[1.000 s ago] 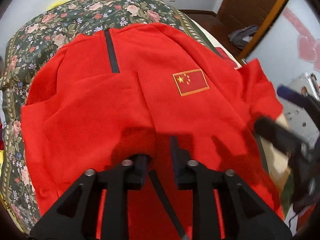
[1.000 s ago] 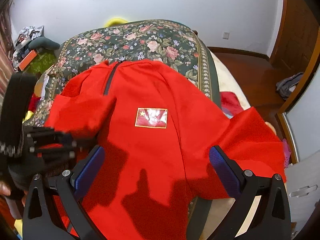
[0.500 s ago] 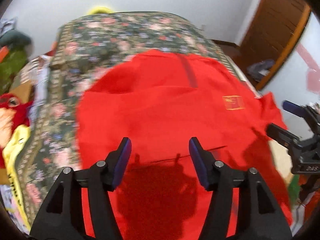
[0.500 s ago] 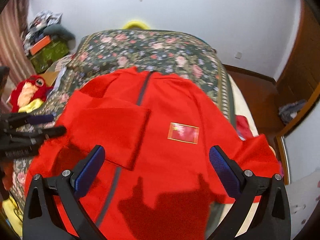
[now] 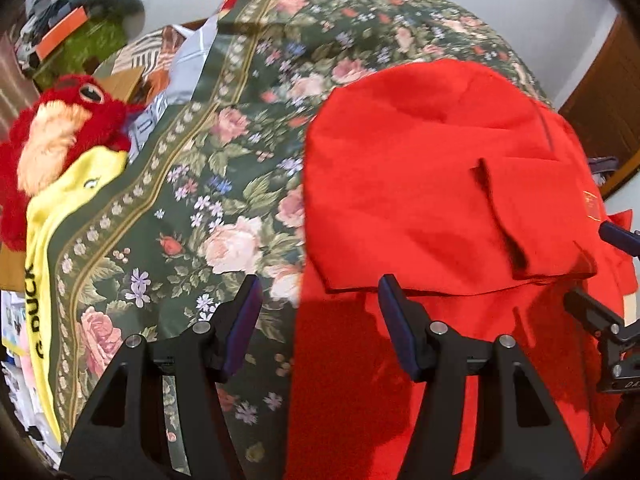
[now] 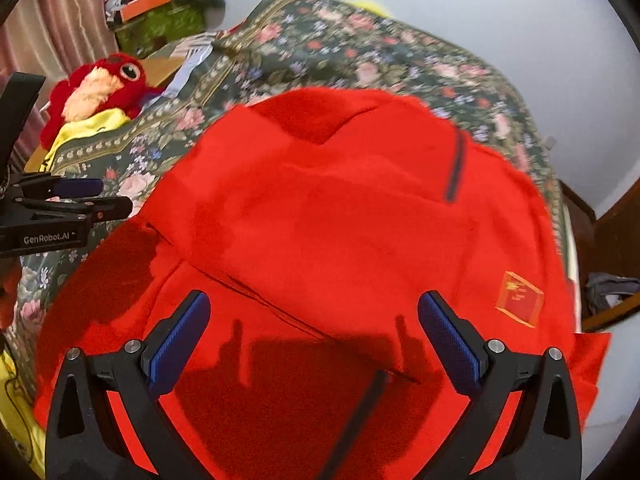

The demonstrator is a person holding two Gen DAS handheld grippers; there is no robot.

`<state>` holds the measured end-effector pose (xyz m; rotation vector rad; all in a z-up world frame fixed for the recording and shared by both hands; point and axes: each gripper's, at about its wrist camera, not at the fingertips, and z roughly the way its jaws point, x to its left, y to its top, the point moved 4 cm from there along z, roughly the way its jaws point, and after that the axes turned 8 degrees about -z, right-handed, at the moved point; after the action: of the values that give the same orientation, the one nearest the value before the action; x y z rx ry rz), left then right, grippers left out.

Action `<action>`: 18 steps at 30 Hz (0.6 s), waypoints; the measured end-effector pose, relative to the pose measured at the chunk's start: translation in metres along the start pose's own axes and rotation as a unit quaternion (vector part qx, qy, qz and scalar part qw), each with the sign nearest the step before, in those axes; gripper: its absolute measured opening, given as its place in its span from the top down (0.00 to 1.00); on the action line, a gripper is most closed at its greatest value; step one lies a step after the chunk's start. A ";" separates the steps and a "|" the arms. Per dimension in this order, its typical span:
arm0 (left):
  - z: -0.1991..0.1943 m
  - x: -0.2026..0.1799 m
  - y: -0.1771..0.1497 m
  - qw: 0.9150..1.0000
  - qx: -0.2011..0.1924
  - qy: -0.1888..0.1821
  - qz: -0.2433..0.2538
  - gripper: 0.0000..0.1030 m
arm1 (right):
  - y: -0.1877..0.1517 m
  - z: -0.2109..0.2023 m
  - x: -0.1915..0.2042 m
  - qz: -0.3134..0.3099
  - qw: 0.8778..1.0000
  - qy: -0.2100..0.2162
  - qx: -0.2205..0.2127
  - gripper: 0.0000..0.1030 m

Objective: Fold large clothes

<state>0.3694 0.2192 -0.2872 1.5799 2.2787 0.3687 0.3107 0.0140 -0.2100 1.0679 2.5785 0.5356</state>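
Two views. Left wrist: left gripper open, empty, over edge of red fabric jacket lying on floral green bedspread. Right wrist: right gripper wide open, empty, above jacket, sleeve folded across; red plush toy beside bed.

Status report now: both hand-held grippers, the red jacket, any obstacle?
Left hand-held gripper open, empty. Right hand-held gripper open, empty. Red jacket on floral bedspread, one sleeve folded in. No obstacle.
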 end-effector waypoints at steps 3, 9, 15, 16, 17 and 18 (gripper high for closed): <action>0.013 0.008 0.000 1.000 0.005 0.001 -0.006 0.43 | 0.003 0.014 0.010 -0.009 1.000 -0.001 0.005 0.02; 0.030 0.014 0.003 1.000 0.012 -0.002 -0.019 0.43 | 0.004 0.038 0.022 -0.037 0.999 -0.012 0.022 0.29; 0.043 0.015 0.004 1.000 0.018 0.003 -0.021 0.42 | 0.008 0.030 0.018 -0.023 1.000 -0.007 -0.005 0.85; 0.046 0.015 0.004 0.999 0.022 0.004 -0.023 0.42 | 0.009 0.027 0.015 -0.011 1.000 -0.004 -0.005 0.92; 0.049 0.016 0.004 0.999 0.025 0.006 -0.025 0.42 | 0.010 0.023 0.010 0.001 1.000 0.001 -0.012 0.92; 0.051 0.016 0.004 0.999 0.025 0.009 -0.025 0.42 | 0.012 0.021 0.009 0.007 1.000 0.003 -0.018 0.93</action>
<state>0.3889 0.2363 -0.3338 1.5454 2.3541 0.3151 0.3203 0.0325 -0.2245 1.0749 2.5584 0.5887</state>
